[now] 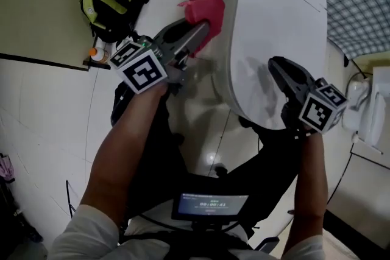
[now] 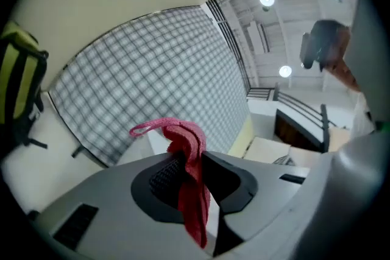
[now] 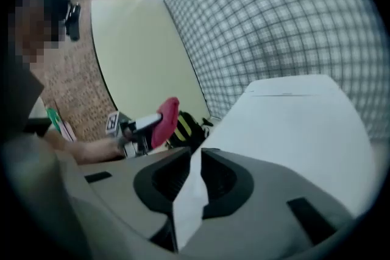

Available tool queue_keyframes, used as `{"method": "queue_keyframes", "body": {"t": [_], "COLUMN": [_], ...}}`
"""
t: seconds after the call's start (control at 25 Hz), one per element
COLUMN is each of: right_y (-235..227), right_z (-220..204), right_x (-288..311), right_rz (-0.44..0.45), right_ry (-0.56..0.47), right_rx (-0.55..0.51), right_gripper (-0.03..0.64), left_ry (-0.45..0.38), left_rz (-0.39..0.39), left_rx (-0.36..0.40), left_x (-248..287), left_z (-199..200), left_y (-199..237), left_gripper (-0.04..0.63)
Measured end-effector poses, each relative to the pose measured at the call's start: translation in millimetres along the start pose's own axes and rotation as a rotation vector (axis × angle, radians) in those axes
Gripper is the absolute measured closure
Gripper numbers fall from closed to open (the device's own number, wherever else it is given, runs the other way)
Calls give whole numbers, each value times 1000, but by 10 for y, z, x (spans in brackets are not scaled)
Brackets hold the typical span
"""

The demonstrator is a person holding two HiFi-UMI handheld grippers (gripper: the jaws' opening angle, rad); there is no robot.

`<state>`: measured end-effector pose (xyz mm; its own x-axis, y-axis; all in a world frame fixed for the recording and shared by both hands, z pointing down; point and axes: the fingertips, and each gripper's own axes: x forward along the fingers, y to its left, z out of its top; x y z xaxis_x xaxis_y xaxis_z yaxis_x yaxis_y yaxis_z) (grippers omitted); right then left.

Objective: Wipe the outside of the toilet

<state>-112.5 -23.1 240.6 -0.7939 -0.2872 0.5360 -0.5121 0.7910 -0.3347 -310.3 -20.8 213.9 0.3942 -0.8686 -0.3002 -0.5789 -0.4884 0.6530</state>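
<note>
Forearms (image 1: pixel 125 143) nearest the head camera lead to the left tool (image 1: pixel 200 32), jaws narrow and clamped on a red cloth (image 1: pixel 206 8) bunched just beside the left flank of the toilet (image 1: pixel 244 70). Only a thin fold is pinched, so dragging it over the porcelain could pull it free or let bare jaw tips scrape. Over the closed lid (image 1: pixel 280 3), the right tool (image 1: pixel 279 69) is likewise narrow, pinching what appears to be a white wipe (image 3: pixel 190 192).

The toilet (image 1: pixel 277 33) runs off the top edge — print on the screen (image 1: pixel 210 205) too small.
</note>
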Motion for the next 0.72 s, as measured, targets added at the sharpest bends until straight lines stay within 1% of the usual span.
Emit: {"method": "queue_keyframes", "body": {"t": [0.04, 0.08, 0.12, 0.16, 0.2, 0.28, 0.36, 0.44, 0.56, 0.72], "right_y": [-182, -343, -487, -620, -743, -948, -1092, -1186, -1269, -1264], "right_z": [-21, -37, -54, -77, -109, -194, -276, -333, -443, -465], "right_x": [26, 54, 84, 110, 130, 153, 175, 211, 216, 250], "right_rz": [-56, -98, -129, -155, -178, -212, -230, -240, -247, -204], "right_ry": [84, 169, 250, 327, 399, 533, 649, 725, 801, 855], "right_rx": [-69, -133, -186, -232, -274, -349, -414, -462, -485, -469], "right_gripper": [601, 615, 615, 615, 615, 615, 615, 615, 615, 614], "left_ry": [22, 54, 91, 129, 165, 224, 247, 255, 273, 301], "left_rz": [67, 127, 172, 196, 202, 188, 177, 186, 216, 266], "left_rx": [57, 107, 150, 189, 225, 282, 294, 275, 269, 287], "left_x": [128, 264, 409, 561, 716, 993, 1169, 1265, 1355, 1427], "left_z": [14, 7, -19, -61, -117, -241, -334, -383, -439, -421], "left_y": [238, 457, 642, 785, 890, 1026, 1125, 1221, 1358, 1646], "left_gripper": [520, 520, 520, 520, 518, 518, 518, 518, 518, 517]}}
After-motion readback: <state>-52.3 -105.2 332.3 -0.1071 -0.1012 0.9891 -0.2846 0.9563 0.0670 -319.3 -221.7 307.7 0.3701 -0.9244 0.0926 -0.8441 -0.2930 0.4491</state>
